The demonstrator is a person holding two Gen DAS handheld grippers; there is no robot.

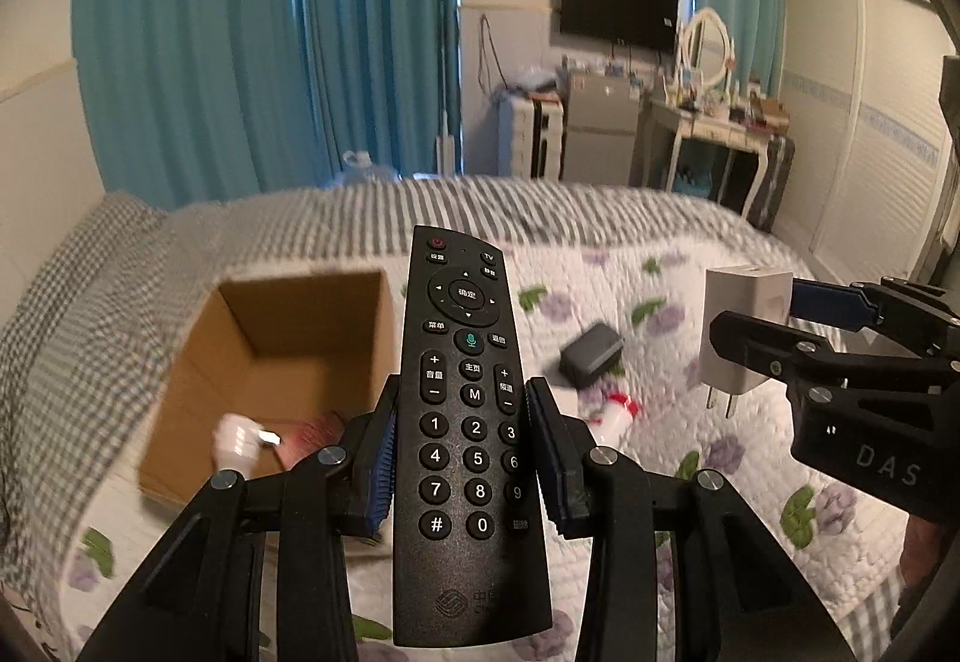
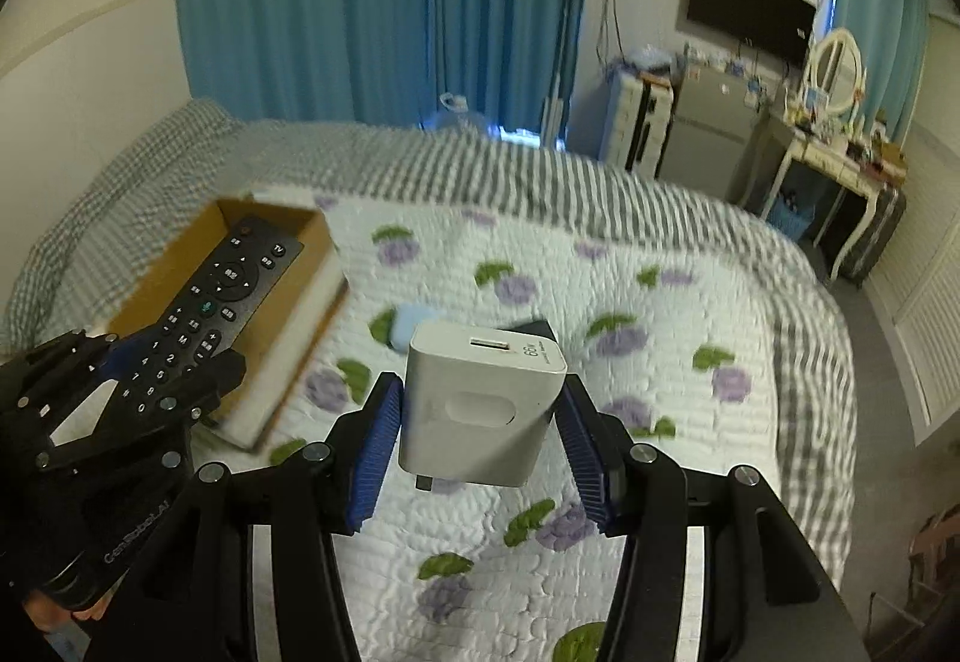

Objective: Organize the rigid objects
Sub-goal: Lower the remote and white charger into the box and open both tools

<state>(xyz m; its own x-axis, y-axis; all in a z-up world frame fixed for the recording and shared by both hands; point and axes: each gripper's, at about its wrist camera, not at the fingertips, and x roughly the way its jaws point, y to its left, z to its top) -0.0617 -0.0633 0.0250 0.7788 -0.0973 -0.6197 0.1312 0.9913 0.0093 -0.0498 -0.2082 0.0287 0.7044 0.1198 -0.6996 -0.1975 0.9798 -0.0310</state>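
- Gripping tight, the left gripper (image 1: pixel 462 458) has its blue pads clamped on both long edges of the black remote control (image 1: pixel 471 422), about at the number keys, the red power button pointing away from the camera.
- And the remote hangs clear above the bed (image 1: pixel 690 482), its far end showing over the open cardboard box (image 1: pixel 288 326).
- Over on the right side, the right gripper (image 2: pixel 480 434) is holding the white charger block (image 2: pixel 480 404): the left pad sits flat against its side, the right pad meets its other side, and the block rides tilted between them, USB port facing up and away, prongs pointing down.
- From the left wrist view the same charger (image 1: pixel 744 332) shows in mid-air off to the right, well above the quilt, metal prongs hanging beneath.
- Down in the box there's a small white item (image 1: pixel 240 443) and something reddish (image 1: pixel 312 437), both too blurred to name.
- On the flowered quilt between the two grippers lies a dark grey boxy object (image 1: pixel 591 356), and just beside it a white piece with red on it (image 1: pixel 618 410), blurred as well.
- A pale blue thing (image 2: pixel 408 323) peeks out behind the charger in the right wrist view.
- Far back: teal curtains (image 1: pixel 240 32), a wall-mounted television (image 1: pixel 618 11) and a cluttered dressing table (image 1: pixel 714 116).
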